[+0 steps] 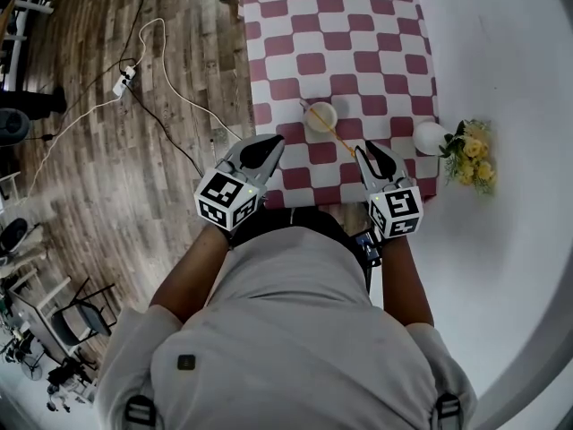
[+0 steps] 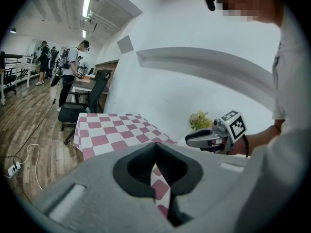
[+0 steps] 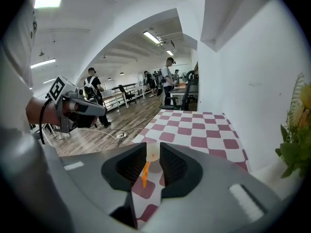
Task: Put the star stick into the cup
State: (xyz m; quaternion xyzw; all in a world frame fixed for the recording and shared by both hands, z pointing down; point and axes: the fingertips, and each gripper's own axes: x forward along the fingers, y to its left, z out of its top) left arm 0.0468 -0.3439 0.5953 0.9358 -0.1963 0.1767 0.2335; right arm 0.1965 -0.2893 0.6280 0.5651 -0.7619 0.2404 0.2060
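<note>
table: square table [image 1: 269, 25] under a maroon-and-white checked cloth; everything that matters sits at its near edge, close to the person.
cup: small cream round cup [image 1: 320, 116], upright, mouth open. It's between the two tongs but nearer the right one.
star stick: thin orange star stick [image 1: 340, 139], slanted across the cup's rim. One end pokes out past the far side and the long end points at the right tongs. Can't tell if any of it is down inside the cup or if it's just lying over the mouth.
right tongs: right tongs [image 1: 365, 153] are released, jaws parted. In the right gripper view the stick's near end sits in the gap with the cup behind it, and the gap is way wider than the stick. So I'd say they're lined up on it, not pinching.
left tongs: left tongs [image 1: 269, 146] are clenched on nothing, over the near left corner. Looks like they're parked out of the way.
extras: white round vase [image 1: 428, 137] and yellow flowers [image 1: 473, 155] just off the table's right edge, not involved.
guess: next comes closing on the stick, then tipping it upright into the cup.
</note>
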